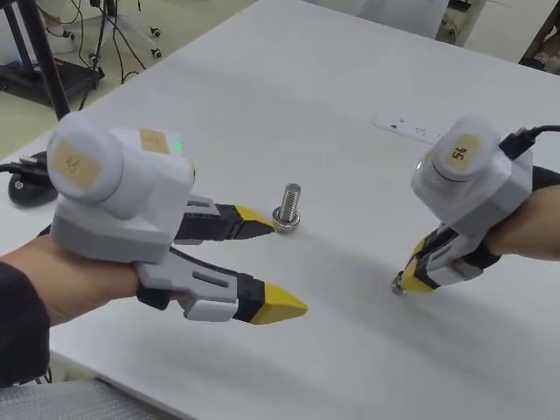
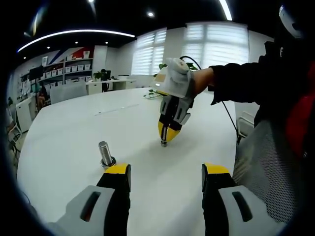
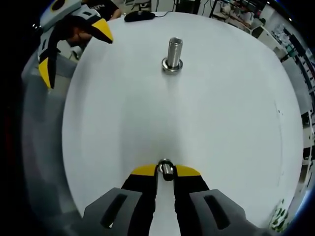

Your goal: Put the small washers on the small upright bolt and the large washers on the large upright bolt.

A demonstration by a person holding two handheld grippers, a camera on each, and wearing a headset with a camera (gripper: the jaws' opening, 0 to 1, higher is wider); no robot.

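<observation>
Left gripper (image 1: 267,262) was nearest, at 8 o'clock in the head view, jaws wide with nothing between them. Large bolt (image 1: 289,206) stood upright on the counter (image 1: 332,105), just beside the far jaw tip, at 1 o'clock from that gripper. Touching or apart, could not tell. In the left gripper view the bolt (image 2: 104,153) sat at 10 o'clock, just past the left jaw tip.

Ring (image 1: 286,220) of metal lay round the bolt's foot, and it also showed at 12 o'clock in the right gripper view (image 3: 172,65). Whether it was one washer, a stack, or the bolt's own head was too small to tell.

Right gripper (image 1: 407,282) was at 4 o'clock from the bolt and well apart from it, tips down at the counter. Its jaws were narrow, pinching a small metal piece (image 3: 166,169) that stood upright between the tips. It looked like the small bolt or a washer on it, but could not tell which.

Progress, as a judgement: if the ring was washers, the large-bolt half was done or nearly done. The small half looked in hand, with the right jaws working at the small piece. How many washers were left to place could not be read.
</observation>
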